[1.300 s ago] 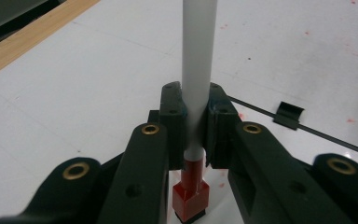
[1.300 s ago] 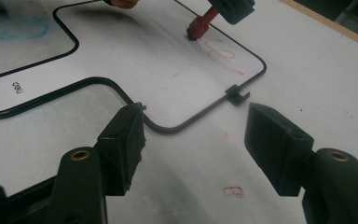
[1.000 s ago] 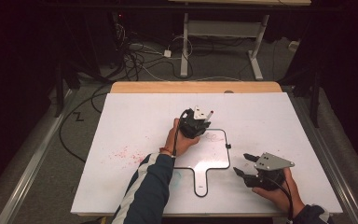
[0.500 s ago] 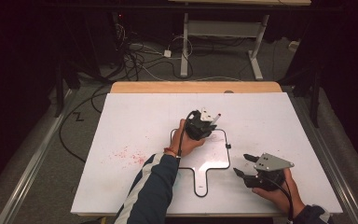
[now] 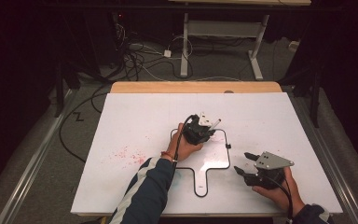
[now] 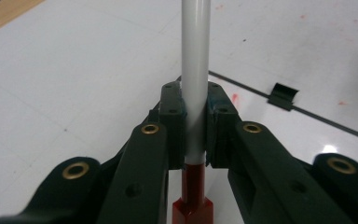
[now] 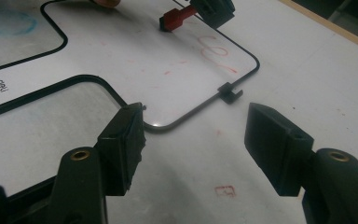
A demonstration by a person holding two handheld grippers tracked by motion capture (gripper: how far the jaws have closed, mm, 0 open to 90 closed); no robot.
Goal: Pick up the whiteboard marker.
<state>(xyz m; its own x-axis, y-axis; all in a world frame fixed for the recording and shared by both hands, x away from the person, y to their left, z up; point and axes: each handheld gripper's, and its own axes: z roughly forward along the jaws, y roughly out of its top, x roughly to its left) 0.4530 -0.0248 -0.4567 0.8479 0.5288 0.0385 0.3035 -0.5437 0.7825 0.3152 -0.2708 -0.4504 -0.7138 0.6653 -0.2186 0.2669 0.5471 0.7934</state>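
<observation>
My left gripper [image 5: 200,128] sits over the upper part of a small handled whiteboard with a black rim [image 5: 227,161]. It is shut on a marker [image 5: 213,122]. In the left gripper view the pads of that gripper [image 6: 195,123] clamp the marker's white barrel [image 6: 195,65], and its red end [image 6: 192,205] sticks out behind them. In the right gripper view that red end [image 7: 175,18] hangs close over the board near red scribbles [image 7: 216,53]. My right gripper [image 5: 243,162] rests at the board's lower right, jaws open with nothing between them [image 7: 198,135], and the rim [image 7: 191,113] lies just ahead.
A small black clip [image 7: 228,93] sits on the board's right rim. Red smudges [image 5: 130,154] mark the white table left of the board. A wooden strip [image 5: 196,87] runs along the table's far edge, and cables [image 5: 140,60] lie on the floor beyond.
My left gripper with the marker has shifted slightly to the right over the board. The right gripper has stayed where it was.
</observation>
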